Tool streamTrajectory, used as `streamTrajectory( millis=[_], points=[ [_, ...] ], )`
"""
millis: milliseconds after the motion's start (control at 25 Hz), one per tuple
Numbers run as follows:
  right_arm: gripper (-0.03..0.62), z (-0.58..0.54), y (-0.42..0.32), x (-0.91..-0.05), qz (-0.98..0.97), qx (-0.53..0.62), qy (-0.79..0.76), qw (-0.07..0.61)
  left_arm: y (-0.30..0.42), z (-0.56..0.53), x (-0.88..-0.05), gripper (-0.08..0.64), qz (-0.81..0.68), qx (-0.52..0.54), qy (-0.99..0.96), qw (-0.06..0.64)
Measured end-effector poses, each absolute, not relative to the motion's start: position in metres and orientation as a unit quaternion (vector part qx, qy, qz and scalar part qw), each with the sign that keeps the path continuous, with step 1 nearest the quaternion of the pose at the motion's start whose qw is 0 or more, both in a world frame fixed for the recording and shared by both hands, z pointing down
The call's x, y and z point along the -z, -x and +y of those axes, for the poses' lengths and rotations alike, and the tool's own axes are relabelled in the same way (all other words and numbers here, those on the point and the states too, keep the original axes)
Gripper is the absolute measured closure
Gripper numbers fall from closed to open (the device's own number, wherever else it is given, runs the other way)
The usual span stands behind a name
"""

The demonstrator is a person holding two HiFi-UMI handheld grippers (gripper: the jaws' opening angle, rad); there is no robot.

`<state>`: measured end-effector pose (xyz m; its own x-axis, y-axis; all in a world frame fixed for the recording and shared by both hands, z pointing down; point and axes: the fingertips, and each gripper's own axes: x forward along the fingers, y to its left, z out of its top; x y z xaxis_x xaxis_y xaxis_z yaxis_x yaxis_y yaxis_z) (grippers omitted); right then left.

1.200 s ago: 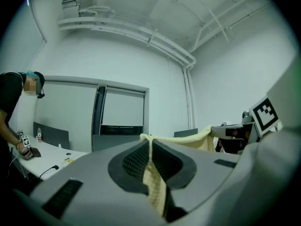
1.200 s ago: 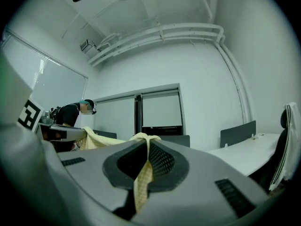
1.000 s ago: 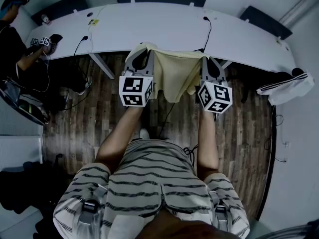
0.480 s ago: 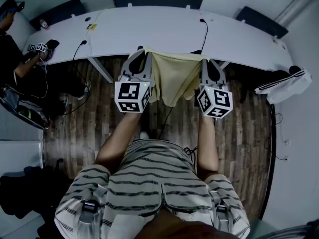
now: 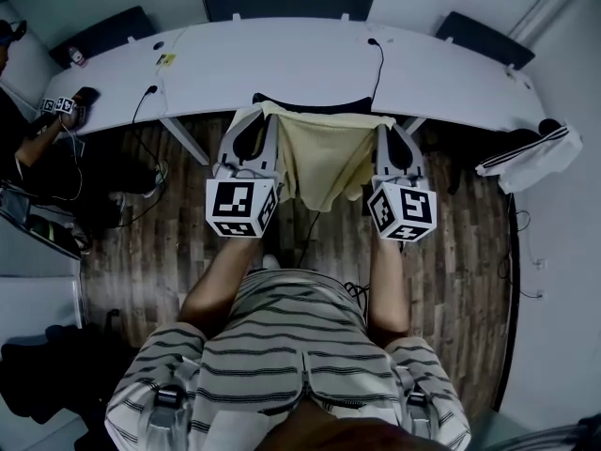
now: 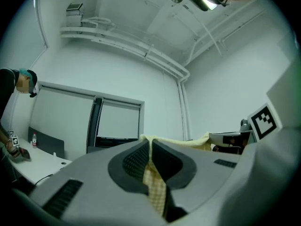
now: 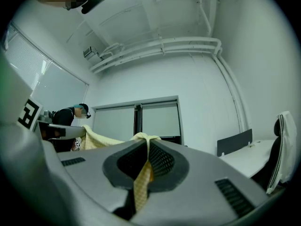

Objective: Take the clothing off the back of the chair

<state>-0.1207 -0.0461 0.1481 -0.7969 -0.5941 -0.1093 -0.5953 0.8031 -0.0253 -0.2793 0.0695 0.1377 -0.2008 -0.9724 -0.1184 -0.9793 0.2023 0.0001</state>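
Note:
A pale yellow garment (image 5: 324, 156) hangs stretched between my two grippers, in front of the dark chair back (image 5: 310, 105) at the white desk. My left gripper (image 5: 267, 118) is shut on its left top corner; yellow cloth (image 6: 154, 187) shows pinched between the jaws in the left gripper view. At the other top corner my right gripper (image 5: 383, 125) is shut on the cloth (image 7: 141, 182). The garment's top edge lies just in front of the chair back, and its lower part droops toward the floor between my arms.
A long curved white desk (image 5: 300, 59) runs across the far side, with cables trailing off it. Another chair with a striped white garment (image 5: 526, 156) stands at the right. A person (image 5: 28, 130) sits at the far left. Wooden floor (image 5: 470, 242) lies below.
Both grippers have lifted and drawn toward me with the yellow garment. The dark chair back now shows beyond its top edge.

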Motion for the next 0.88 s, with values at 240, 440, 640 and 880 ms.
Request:
streamTrajectory(
  millis=[240, 440, 640, 880],
  points=[
    [0.572, -0.036, 0.114, -0.157, 0.947, -0.01, 0.317, 0.047, 0.27, 0.078, -0.145, 0.523, 0.773, -0.033, 0.632, 0.045],
    [0.572, -0.028, 0.111, -0.166, 0.946, -0.016, 0.322, 0.04, 0.266, 0.085, -0.153, 0.523, 0.774, -0.029, 0.631, 0.043],
    [0.572, -0.023, 0.109, -0.176, 0.945, -0.015, 0.324, 0.034, 0.265, 0.089, -0.162, 0.523, 0.776, -0.024, 0.629, 0.037],
    [0.572, -0.023, 0.107, -0.192, 0.944, -0.014, 0.328, 0.03, 0.262, 0.088, -0.175, 0.523, 0.778, -0.018, 0.627, 0.032]
  ],
)
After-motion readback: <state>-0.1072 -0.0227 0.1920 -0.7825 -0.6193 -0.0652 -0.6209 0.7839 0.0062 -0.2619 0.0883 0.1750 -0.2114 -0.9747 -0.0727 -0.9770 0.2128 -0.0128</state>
